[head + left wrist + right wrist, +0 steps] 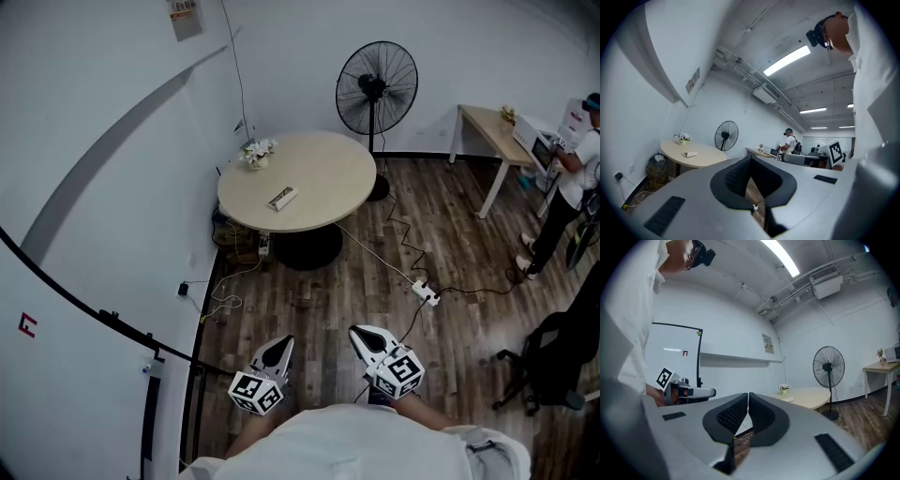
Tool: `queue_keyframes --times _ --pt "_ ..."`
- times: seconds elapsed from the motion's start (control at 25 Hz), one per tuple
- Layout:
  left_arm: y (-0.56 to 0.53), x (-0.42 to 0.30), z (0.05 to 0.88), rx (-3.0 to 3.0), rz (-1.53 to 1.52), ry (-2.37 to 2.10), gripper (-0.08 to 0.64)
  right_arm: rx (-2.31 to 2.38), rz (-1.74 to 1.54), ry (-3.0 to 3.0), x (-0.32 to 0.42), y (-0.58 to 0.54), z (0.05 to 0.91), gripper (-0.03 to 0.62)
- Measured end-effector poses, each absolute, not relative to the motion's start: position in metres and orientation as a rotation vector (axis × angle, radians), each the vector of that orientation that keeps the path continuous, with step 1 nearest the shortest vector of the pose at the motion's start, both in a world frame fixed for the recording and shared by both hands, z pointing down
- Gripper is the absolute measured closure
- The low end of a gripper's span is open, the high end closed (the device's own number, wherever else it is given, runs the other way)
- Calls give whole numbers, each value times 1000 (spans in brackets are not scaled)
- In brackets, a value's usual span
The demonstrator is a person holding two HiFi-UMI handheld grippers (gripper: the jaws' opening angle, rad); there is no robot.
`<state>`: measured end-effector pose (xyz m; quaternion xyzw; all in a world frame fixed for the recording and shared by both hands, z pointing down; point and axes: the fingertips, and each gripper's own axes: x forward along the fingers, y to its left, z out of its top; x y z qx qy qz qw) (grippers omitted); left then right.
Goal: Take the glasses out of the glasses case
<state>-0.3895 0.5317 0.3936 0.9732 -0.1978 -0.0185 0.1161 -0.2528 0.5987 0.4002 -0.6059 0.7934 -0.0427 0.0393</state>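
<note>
Jaws together: left gripper (278,349), right gripper (367,337).

The left gripper (750,158) has a smooth, matt grey plastic shell. Its pads (736,177) are black with a fine ribbed face that looks rubbery. The right gripper (748,395) is the same plastic and ribbed black. The marker cube (256,392) on the left one bears matt black-and-white print. The floor (450,234) is dark wood-look planking with a soft sheen. The round table (319,169) has a pale, smooth, matt top. The fan (376,89) beyond it has a black wire guard, seemingly metal. The far right desk (483,120) has a pale wood top. The walls (112,112) are matt white. The near shirt (356,445) is white cloth. The glasses case (283,198) is too small to tell its material.
</note>
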Motion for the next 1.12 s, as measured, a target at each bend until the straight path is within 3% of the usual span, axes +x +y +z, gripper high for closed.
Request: queue_keyframes --times 0.72,1.12 --pt "537 -337 426 2777 103 -645 552 -1856 -202 2459 -186 607 426 568" --pt "432 -284 437 2748 28 -670 552 -1918 -259 2453 -123 522 431 568"
